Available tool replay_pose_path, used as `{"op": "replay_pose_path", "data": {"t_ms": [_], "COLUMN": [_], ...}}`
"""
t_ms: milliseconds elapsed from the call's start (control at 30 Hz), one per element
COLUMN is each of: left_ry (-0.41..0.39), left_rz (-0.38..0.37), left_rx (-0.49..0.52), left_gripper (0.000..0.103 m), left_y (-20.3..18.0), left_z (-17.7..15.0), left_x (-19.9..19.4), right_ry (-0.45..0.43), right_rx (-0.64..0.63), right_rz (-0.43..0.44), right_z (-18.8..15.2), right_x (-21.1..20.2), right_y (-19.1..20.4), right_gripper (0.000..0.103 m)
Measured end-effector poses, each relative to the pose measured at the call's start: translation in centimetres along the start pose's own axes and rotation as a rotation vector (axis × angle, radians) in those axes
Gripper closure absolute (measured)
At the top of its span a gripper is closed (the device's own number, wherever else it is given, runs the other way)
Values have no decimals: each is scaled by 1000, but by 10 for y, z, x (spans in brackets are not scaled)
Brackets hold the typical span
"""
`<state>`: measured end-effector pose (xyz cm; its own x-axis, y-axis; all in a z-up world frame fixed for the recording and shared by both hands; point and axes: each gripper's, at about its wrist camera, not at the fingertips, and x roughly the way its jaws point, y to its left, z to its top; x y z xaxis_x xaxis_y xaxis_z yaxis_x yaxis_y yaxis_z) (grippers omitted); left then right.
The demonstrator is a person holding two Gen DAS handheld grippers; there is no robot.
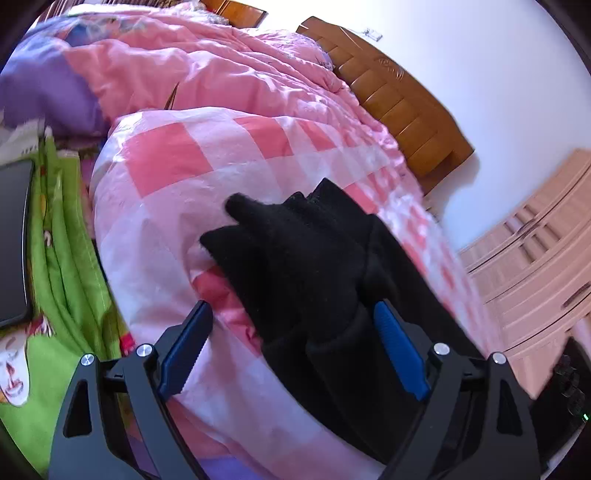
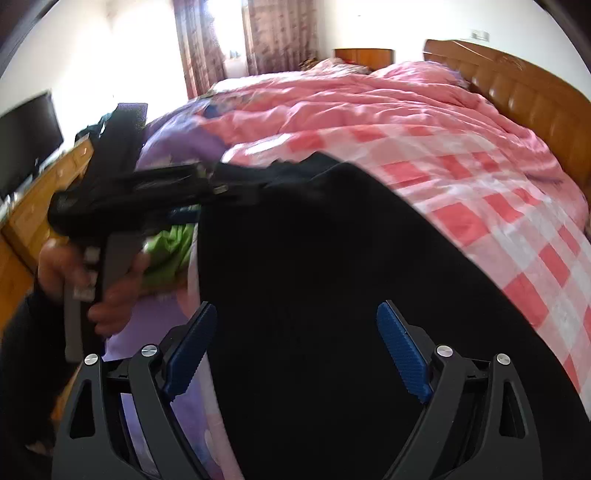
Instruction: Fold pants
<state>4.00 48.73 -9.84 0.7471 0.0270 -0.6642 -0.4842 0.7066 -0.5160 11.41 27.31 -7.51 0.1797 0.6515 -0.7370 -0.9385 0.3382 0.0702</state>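
The black pants (image 1: 306, 266) lie bunched in layers on the pink checked quilt (image 1: 192, 166), their pointed ends towards the headboard. My left gripper (image 1: 291, 308) is open low over their near end, its right pad beside the cloth and its left pad over the quilt. In the right wrist view the pants (image 2: 332, 277) spread wide and dark across the middle. My right gripper (image 2: 295, 306) is open just above them with nothing pinched. At the pants' far left edge a hand (image 2: 118, 291) holds the left gripper (image 2: 210, 195), which is blurred.
A wooden headboard (image 1: 399, 107) runs along the bed's far side, with a pale wardrobe (image 1: 535, 258) to the right. Green bedding (image 1: 62, 258) and a dark flat screen (image 1: 11, 240) lie at the left. A TV (image 2: 26, 136) stands on a wooden dresser (image 2: 33, 218) beside the curtains (image 2: 273, 33).
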Motion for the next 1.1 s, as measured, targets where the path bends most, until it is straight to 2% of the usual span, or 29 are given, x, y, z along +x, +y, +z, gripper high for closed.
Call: {"op": "replay_pose_path", "data": {"t_ms": [200, 467, 900, 1000, 1100], "left_ry": [-4, -31, -43, -13, 30], "left_rz": [40, 74, 93, 38, -106], "left_rx": [73, 120, 141, 102, 26], "left_gripper": [19, 17, 16, 16, 18], "left_y": [-16, -24, -27, -24, -8], "left_z": [6, 7, 5, 5, 1], "left_x": [13, 27, 30, 22, 8], "right_ry": [12, 39, 43, 40, 38], "right_rx": [85, 28, 36, 46, 53], "right_rz": [13, -22, -24, -20, -16], "right_z": [-3, -4, -5, -5, -5], "right_x": [5, 9, 10, 10, 9], "right_y": [-14, -2, -2, -4, -6], "right_gripper": [17, 17, 17, 17, 17]}}
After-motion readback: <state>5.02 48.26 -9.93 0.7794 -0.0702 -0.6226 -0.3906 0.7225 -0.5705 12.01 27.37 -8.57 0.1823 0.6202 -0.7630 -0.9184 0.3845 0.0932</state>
